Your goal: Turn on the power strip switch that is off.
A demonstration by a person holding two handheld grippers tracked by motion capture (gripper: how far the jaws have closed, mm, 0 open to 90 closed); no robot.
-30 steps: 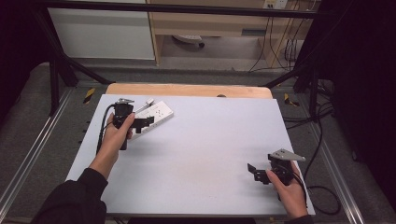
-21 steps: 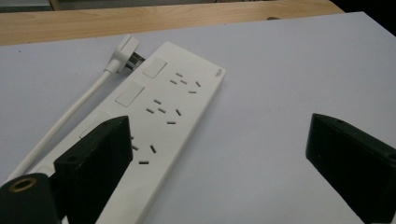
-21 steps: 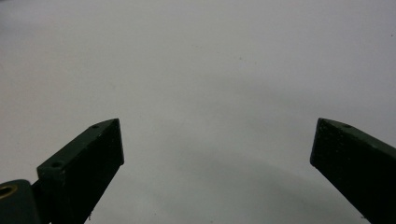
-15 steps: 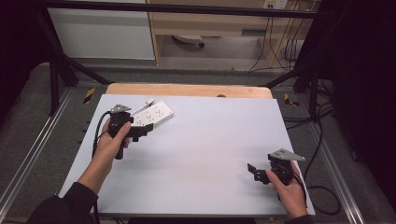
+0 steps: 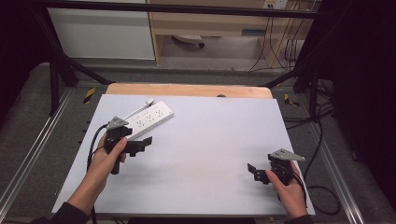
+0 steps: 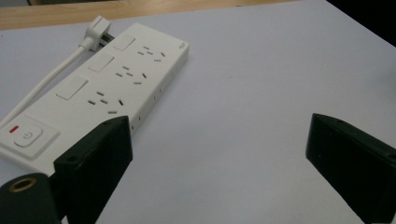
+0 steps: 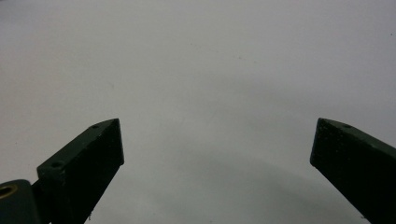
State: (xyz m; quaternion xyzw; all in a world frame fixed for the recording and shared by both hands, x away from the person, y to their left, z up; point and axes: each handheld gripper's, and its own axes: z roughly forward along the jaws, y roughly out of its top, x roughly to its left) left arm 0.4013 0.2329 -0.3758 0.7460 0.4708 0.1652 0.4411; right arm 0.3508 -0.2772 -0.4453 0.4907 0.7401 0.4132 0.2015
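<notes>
Beside power strip (image 5: pixel 148 118), left claw (image 5: pixel 140 145) — drawn nearer, right claw (image 5: pixel 256 171) unmoved

**Power strip far left, grippers at opposite near corners**

On the flat white-topped table (image 5: pixel 205 154), the long white plastic power strip (image 5: pixel 147 120) lies toward 10 o'clock from the table's centre, its length running from 8 to 2 o'clock. Its white cable and plug (image 5: pixel 148 101) lie just behind it, at its 12 o'clock. The black two-jaw left gripper (image 5: pixel 140 144) sits just in front of the strip, at its 6 o'clock. The black two-jaw right gripper (image 5: pixel 254 171) rests well apart at 4 o'clock, near the table's front right corner.
</notes>
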